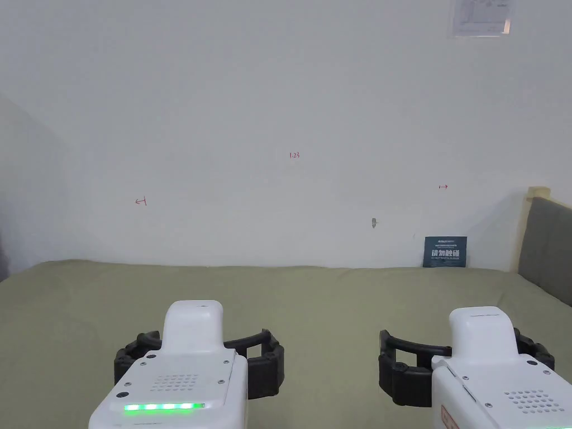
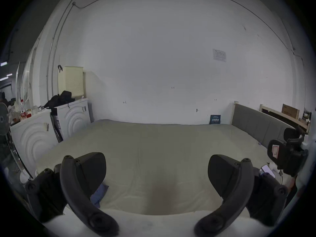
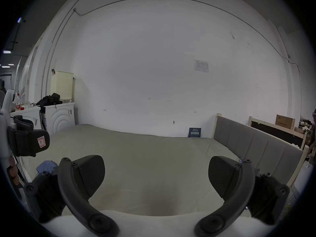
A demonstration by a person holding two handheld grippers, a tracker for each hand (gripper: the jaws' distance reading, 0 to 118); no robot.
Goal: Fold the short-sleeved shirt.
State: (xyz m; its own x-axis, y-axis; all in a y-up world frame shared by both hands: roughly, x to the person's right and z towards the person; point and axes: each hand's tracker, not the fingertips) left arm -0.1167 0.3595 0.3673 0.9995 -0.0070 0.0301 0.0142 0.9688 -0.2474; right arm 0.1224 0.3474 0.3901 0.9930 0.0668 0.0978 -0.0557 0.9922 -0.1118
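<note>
A crumpled blue cloth (image 2: 99,194) lies at the near left edge of the olive-green bed (image 1: 313,301); I cannot tell whether it is the short-sleeved shirt. The same blue cloth (image 3: 45,166) lies left of my right gripper's jaws. My left gripper (image 1: 200,353) hovers over the bed's near left part, and in its own view the left gripper (image 2: 156,177) has its jaws wide apart with nothing between them. My right gripper (image 1: 465,357) hovers at the near right, and the right gripper (image 3: 156,177) is open and empty too.
A grey padded headboard (image 1: 550,246) bounds the bed on the right. White washing machines (image 2: 73,115) with a cream basket (image 2: 71,80) stand to the left. A dark blue sign (image 1: 444,251) leans on the white wall. A phone (image 2: 267,169) lies at the bed's right edge.
</note>
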